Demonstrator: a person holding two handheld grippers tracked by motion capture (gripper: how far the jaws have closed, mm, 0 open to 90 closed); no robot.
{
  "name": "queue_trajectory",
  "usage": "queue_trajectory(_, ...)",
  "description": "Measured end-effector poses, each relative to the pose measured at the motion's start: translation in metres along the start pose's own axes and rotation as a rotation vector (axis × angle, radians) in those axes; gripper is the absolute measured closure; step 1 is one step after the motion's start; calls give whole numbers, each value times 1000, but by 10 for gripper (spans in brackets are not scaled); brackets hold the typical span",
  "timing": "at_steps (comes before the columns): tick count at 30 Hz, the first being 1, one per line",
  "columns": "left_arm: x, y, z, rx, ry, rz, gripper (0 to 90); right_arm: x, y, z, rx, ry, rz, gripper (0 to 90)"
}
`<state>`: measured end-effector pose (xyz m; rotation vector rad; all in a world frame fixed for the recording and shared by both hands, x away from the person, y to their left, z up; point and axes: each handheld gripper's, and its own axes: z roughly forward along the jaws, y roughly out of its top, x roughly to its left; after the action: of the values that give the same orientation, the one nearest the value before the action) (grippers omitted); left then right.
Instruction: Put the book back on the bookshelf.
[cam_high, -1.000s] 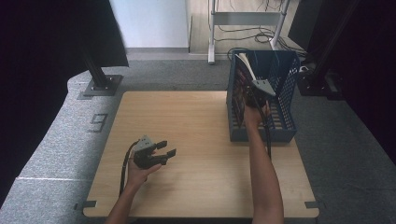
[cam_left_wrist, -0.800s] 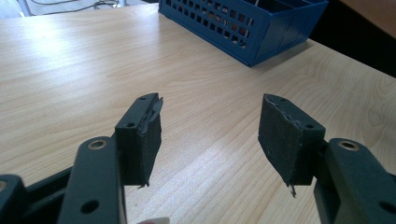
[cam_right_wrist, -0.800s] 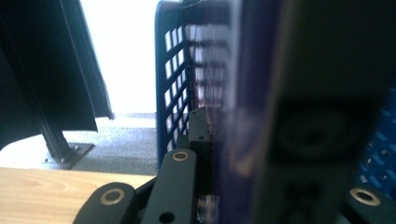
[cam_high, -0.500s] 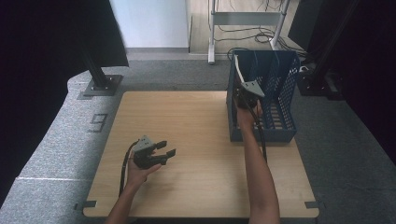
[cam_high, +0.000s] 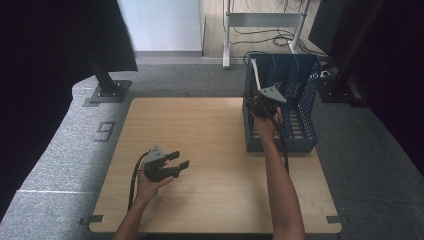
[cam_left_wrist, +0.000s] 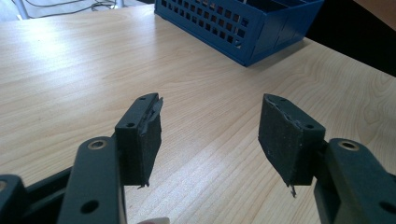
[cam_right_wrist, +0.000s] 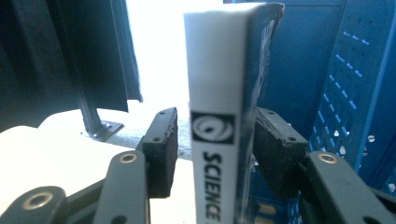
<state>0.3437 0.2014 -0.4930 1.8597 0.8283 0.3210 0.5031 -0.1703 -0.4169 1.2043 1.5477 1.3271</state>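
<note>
- Left gripper sits low over the table, near the person's side, jaws wide apart w/ nothing between; pads look worn and frayed at the edges.
- Left hand wraps the grip from below, cable looping back along the forearm.
- Bare wood under and ahead of that gripper; in the left gripper view the blue basket is well apart, across the board.
- Right arm reaches up the right side of the table, right hand at the basket's near-left part.
- Right gripper is at a book that stands upright w/ its white spine toward the camera, "SCIENCE" printed down it. Right pad touches the dark cover; left pad shows a small gap, so can't tell if it's really clamped.
- Book stands in the left compartment of the blue basket, mesh walls just beside it on the right.
- Farther back: grey carpet, a metal stand foot, black curtain.
</note>
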Motion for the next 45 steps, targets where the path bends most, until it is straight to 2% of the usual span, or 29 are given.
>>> queue_trajectory(4,0,0,0,2,-1,1,393,-1,0,-1,20,13,4,500)
queue_trajectory(7,0,0,1,3,-1,2,393,-1,-1,-1,27,18,4,546)
queue_trajectory(8,0,0,1,3,-2,3,393,-1,-2,-2,23,23,-3,593)
queue_trajectory(11,-1,0,1,5,-4,3,393,4,-5,-2,24,20,-54,606)
queue_trajectory(18,-2,-1,3,10,-7,6,393,5,-9,-6,29,43,-54,563)
queue_trajectory(33,-4,0,4,8,-12,11,392,2,-8,-11,62,58,-47,445)
queue_trajectory(39,-4,0,3,8,-11,10,393,0,-9,-13,81,58,-42,423)
queue_trajectory(45,-5,0,5,12,-12,12,393,-2,-14,-19,71,65,-30,414)
